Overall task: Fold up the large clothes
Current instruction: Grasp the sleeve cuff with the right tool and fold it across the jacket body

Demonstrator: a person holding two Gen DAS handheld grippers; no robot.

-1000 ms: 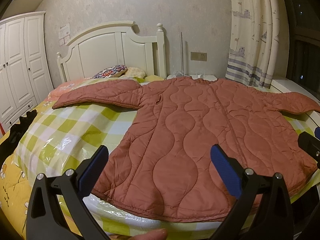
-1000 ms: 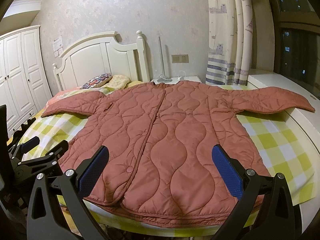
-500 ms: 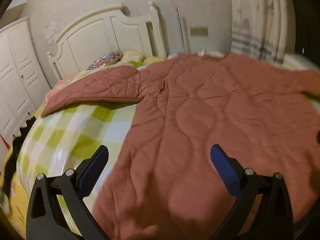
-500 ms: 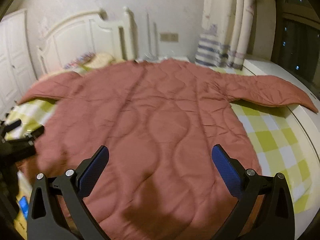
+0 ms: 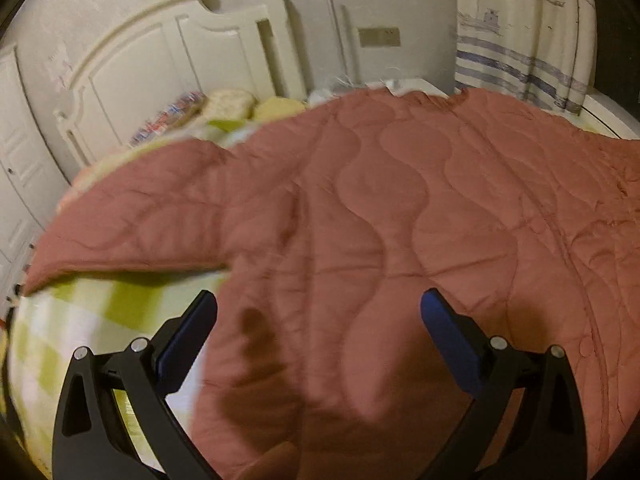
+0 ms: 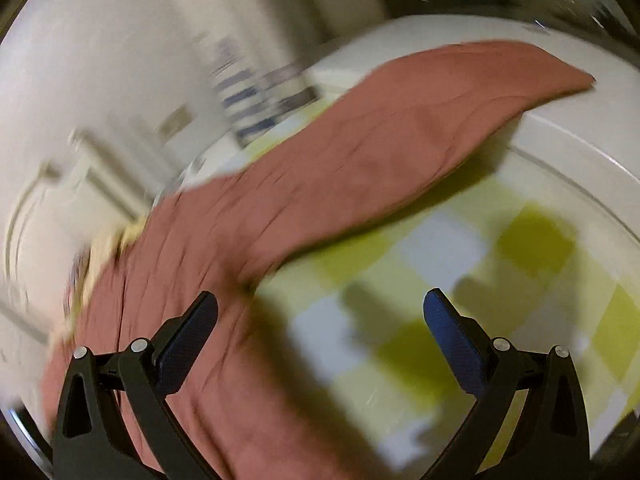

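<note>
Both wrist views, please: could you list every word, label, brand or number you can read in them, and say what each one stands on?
None: no legible text in either view.
Curtain: printed sailing boats and stripes, pictures only, no words.
Wall plate: plain, no marking to be read.
Patterned pillow: too blurred to tell any lettering.
Quilted coat: no label or brand showing.
Right wrist view: motion-blurred; the coat sleeve and checked bed cover show no writing.

a home bedroom: bed (image 5: 100, 320), white headboard (image 5: 168, 68), curtain (image 5: 520, 32).

Motion-blurred curtain (image 6: 256, 92); jacket (image 5: 400, 220) hem cropped
</note>
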